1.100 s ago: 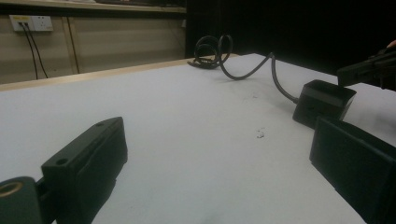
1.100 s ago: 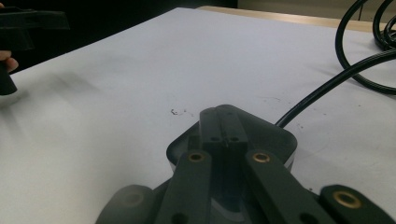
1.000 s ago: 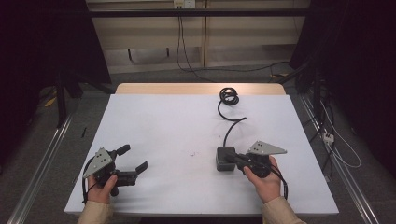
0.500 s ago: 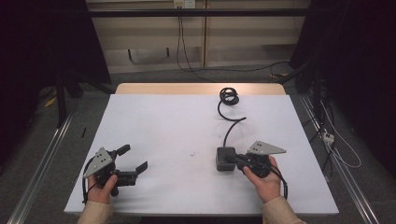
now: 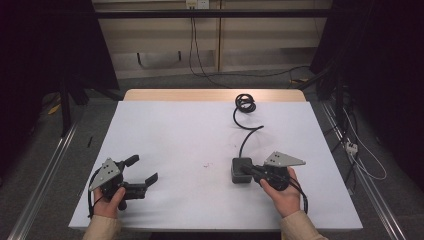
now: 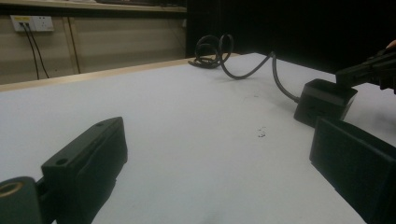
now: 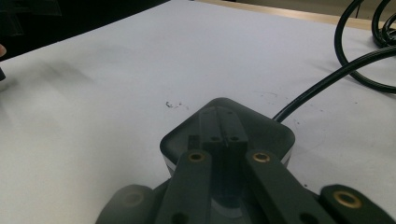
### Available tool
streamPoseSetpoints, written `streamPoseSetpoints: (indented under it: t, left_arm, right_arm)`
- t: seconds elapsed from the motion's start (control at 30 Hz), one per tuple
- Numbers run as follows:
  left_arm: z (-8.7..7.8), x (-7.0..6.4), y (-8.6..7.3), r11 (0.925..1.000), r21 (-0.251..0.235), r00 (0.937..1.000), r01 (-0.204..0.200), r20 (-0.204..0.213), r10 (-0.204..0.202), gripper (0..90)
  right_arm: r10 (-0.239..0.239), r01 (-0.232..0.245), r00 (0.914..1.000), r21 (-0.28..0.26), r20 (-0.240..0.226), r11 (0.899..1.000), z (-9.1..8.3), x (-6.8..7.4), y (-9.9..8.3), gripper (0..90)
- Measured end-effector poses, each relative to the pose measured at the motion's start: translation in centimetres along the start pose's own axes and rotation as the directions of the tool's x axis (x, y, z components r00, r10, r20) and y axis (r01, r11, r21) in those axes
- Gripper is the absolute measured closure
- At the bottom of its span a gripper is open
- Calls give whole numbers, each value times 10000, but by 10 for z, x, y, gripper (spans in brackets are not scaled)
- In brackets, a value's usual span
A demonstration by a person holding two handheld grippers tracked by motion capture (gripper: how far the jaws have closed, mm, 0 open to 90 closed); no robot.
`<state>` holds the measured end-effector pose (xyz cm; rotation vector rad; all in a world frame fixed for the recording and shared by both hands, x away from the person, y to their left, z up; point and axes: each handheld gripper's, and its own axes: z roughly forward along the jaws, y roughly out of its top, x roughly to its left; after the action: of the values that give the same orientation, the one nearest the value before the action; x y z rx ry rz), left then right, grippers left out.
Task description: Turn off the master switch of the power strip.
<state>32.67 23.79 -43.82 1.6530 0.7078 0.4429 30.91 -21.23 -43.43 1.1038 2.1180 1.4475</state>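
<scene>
A black power adapter block (image 5: pixel 237 176) lies on the white table (image 5: pixel 185 125), right of centre. Its black cable (image 5: pixel 245 137) runs away to a coil (image 5: pixel 245 103) near the far edge. My right gripper (image 5: pixel 248 171) is shut, its jaws pressed together and resting over the top of the block (image 7: pixel 273 130); nothing is between them. In the right gripper view the closed tips (image 7: pixel 218 135) lie on the block's lid. My left gripper (image 5: pixel 144 168) is open at the near left, jaws wide apart with only bare table between them (image 6: pixel 215 154). It looks across at the block (image 6: pixel 324 100) and the coil (image 6: pixel 210 49).
A few small dark specks (image 5: pixel 206 164) mark the table's middle. Beyond the table's wooden far edge (image 5: pixel 215 94) stand a wall with a socket (image 5: pixel 196 4) and hanging cables. Metal rails (image 5: pixel 45 170) run along the floor on both sides.
</scene>
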Motion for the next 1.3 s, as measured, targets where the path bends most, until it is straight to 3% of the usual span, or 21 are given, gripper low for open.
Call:
streamPoseSetpoints:
  t: [1.3]
  left_arm:
    - [1, -3, 0, 10000, -25, 10000, -51, 17, 51, 40]
  right_arm:
    - [-248, 245, 9994, 124, 236, 9996, 0, 4, 1, 900]
